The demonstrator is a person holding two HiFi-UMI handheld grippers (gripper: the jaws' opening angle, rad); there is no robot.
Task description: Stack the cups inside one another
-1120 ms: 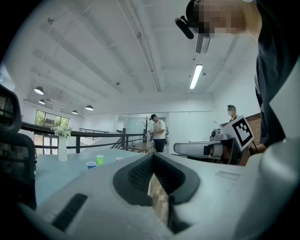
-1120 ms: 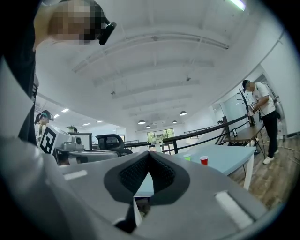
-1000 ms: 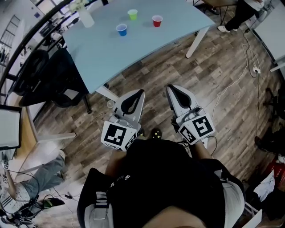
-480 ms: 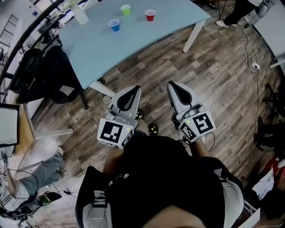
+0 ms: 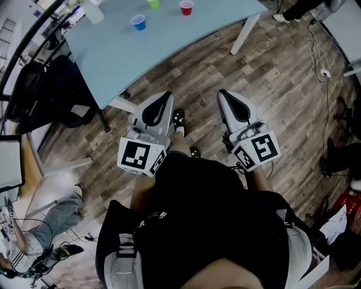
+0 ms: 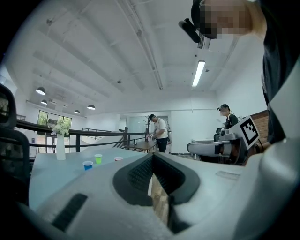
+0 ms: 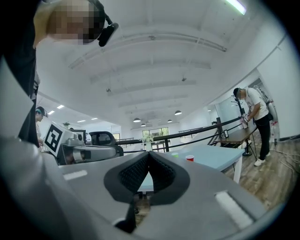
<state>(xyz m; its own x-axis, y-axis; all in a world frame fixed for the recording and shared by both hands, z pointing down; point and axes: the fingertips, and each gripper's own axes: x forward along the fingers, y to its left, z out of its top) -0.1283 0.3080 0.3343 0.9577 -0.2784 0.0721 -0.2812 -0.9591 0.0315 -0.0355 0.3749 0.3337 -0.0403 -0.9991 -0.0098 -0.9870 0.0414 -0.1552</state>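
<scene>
Three small cups stand apart at the far side of the light blue table (image 5: 169, 45): a blue cup (image 5: 138, 22), a red cup (image 5: 186, 7) and a green cup (image 5: 153, 3) cut by the top edge. The left gripper view shows the blue cup (image 6: 87, 165), the green cup (image 6: 98, 159) and the red cup (image 6: 118, 159) far ahead. Over the wooden floor, short of the table, my left gripper (image 5: 167, 95) and right gripper (image 5: 224, 93) are both held level. Both are shut with nothing in them. The red cup (image 7: 189, 158) also shows in the right gripper view.
A black office chair (image 5: 34, 96) stands left of the table. A white vase (image 5: 90, 11) sits on the table's far left. A white table leg (image 5: 242, 34) and a floor cable (image 5: 316, 62) lie to the right. A person (image 6: 161, 131) stands behind the table.
Both grippers have moved forward toward the table, and the cups have slid toward the top edge of the head view. Both grippers stay shut.
</scene>
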